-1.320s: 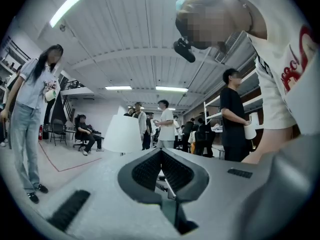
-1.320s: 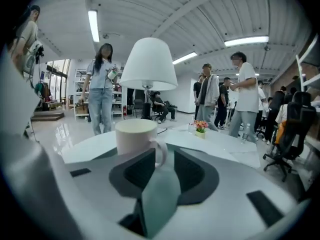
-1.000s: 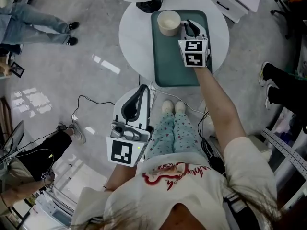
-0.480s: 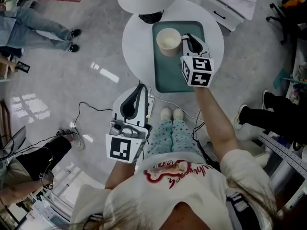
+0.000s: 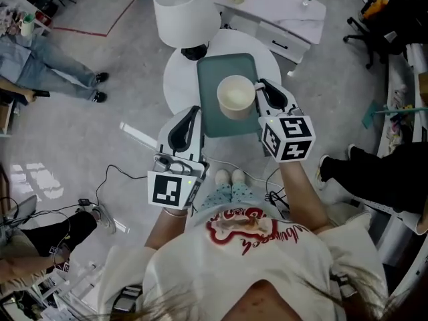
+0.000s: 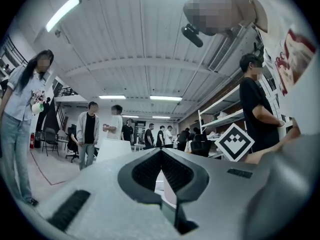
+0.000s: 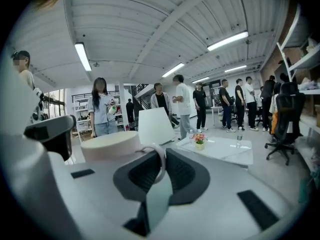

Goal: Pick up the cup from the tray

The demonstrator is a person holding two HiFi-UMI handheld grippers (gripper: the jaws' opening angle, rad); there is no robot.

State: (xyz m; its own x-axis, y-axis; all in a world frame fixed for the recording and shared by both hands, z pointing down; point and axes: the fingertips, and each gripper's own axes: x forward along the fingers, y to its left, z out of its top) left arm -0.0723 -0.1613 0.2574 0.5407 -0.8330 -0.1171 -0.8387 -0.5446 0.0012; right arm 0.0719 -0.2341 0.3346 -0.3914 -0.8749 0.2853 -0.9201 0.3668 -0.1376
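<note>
A cream cup [image 5: 235, 96] hangs in the air over the green tray [image 5: 212, 69], which lies on a round white table [image 5: 178, 79]. My right gripper [image 5: 263, 91] is shut on the cup's handle. In the right gripper view the cup [image 7: 110, 145] sits left of the jaws and its thin handle [image 7: 160, 160] is pinched between them. My left gripper [image 5: 188, 114] hovers at the table's near edge, left of the cup. In the left gripper view its jaws [image 6: 161, 170] meet with nothing between them.
A white lampshade-like chair [image 5: 186, 9] stands beyond the table, with a white low table [image 5: 281, 9] further back. Cables [image 5: 120, 172] trail on the floor at the left. People stand or sit at the left [image 5: 53, 79] and right [image 5: 374, 172].
The right gripper has lifted the cup off the tray and toward me. The left gripper has risen up to the table's edge. The head view has tilted forward.
</note>
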